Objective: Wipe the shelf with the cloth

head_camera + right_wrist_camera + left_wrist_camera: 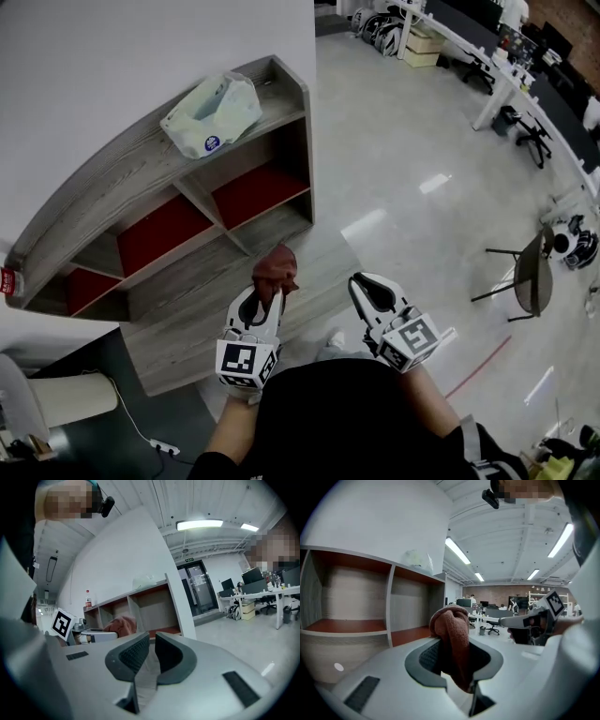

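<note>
Currently, my left claw (267, 298) clamps a bunched reddish-brown cloth (277, 266) near the lower right corner of the grey wooden shelf (141, 161). My right claw (366, 284) is narrow and empty.

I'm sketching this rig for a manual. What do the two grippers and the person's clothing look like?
Both the left gripper and right gripper have white, rounded bodies with dark grey, textured fingers. Each carries a white cube printed with black square markers. No cables show. The person wears a black top.
</note>
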A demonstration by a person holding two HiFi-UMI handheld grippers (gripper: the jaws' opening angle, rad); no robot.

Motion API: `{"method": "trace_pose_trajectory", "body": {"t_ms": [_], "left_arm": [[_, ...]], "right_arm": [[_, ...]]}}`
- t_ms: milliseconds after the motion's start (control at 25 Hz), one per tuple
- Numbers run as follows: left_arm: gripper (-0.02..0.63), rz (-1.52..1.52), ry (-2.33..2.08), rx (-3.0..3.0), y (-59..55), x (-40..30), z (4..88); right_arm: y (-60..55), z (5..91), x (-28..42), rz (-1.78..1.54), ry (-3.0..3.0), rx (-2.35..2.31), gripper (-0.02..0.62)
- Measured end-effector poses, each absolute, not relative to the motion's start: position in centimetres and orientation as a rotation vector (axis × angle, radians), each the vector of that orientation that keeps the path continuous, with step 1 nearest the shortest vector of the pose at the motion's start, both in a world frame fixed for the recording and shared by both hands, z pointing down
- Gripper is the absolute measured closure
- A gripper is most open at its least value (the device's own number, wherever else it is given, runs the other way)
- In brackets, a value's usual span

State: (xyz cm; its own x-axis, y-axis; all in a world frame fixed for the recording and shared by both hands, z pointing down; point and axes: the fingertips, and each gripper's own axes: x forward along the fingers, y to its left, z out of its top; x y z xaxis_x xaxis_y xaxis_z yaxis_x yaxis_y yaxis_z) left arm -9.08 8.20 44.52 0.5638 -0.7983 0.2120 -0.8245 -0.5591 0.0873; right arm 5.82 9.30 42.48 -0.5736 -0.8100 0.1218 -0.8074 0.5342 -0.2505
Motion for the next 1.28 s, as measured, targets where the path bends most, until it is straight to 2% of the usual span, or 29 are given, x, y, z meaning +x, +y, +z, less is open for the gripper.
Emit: {"method": "trace_pose_trajectory", "body": {"t_ms": [240, 640, 1280], "left_arm": [[0.508, 0.29, -1.588, 2.485, 3.8, -8.9, 45.5], [0.508, 0.347, -1.899, 2.243, -3.5, -13.2, 47.3], [0.508, 0.295, -1.991, 1.891, -12.3, -17.8, 52.6]], "right_arm": [[6.6, 44.0, 6.2, -0.436, 2.84, -1.362, 0.565], [2.7, 46.0, 4.7, -0.516, 2.878, -1.403, 0.565], [-4.1, 46.6, 1.5, -0.532, 2.919, -1.438, 0.565]]}}
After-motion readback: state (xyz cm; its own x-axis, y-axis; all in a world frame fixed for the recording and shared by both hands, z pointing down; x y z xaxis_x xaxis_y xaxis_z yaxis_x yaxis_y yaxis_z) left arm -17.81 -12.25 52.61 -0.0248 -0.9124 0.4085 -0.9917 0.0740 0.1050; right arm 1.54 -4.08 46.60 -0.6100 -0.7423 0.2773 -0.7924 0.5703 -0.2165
